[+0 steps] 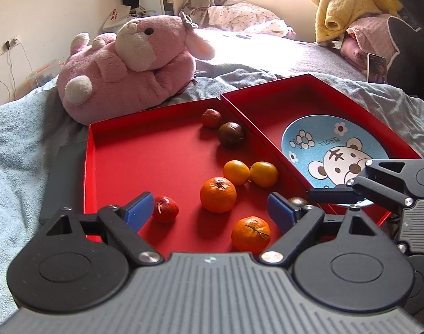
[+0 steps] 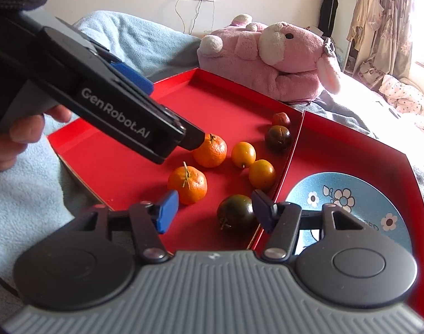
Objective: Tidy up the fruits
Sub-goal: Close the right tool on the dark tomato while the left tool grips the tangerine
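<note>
Zero fruits on the plate (image 1: 301,150); sorting not started.

Left wrist view: my left gripper (image 1: 209,208) stands wide and empty over the left tray (image 1: 156,161), a small red fruit (image 1: 165,209) just beside one pad, two tangerines (image 1: 218,194) near.
Right wrist view: my right gripper (image 2: 214,208) is at a middling gap, holding nothing; a dark tomato (image 2: 235,213) lies between its pads, apparently untouched. Every fruit remains to move.
</note>
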`<act>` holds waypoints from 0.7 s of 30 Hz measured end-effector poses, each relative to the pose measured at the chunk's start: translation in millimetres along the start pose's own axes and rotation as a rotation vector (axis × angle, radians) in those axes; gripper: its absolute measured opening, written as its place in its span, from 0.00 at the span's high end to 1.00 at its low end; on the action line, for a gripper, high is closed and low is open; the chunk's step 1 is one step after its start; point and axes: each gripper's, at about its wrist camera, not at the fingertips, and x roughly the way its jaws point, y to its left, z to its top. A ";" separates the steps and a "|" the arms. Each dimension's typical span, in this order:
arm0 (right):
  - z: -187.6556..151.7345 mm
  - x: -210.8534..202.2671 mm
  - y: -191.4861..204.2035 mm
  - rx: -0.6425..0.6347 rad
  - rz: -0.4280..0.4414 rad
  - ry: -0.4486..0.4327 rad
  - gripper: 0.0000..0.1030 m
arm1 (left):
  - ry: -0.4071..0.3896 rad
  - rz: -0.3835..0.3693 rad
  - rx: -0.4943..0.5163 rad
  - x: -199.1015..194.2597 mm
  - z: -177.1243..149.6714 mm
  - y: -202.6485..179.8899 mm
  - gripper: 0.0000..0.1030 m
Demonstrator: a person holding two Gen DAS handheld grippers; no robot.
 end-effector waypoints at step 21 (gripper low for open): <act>-7.4 17.1 8.8 -0.228 -0.092 0.043 0.59 | 0.193 -0.109 0.090 33.7 -12.3 -21.8 0.39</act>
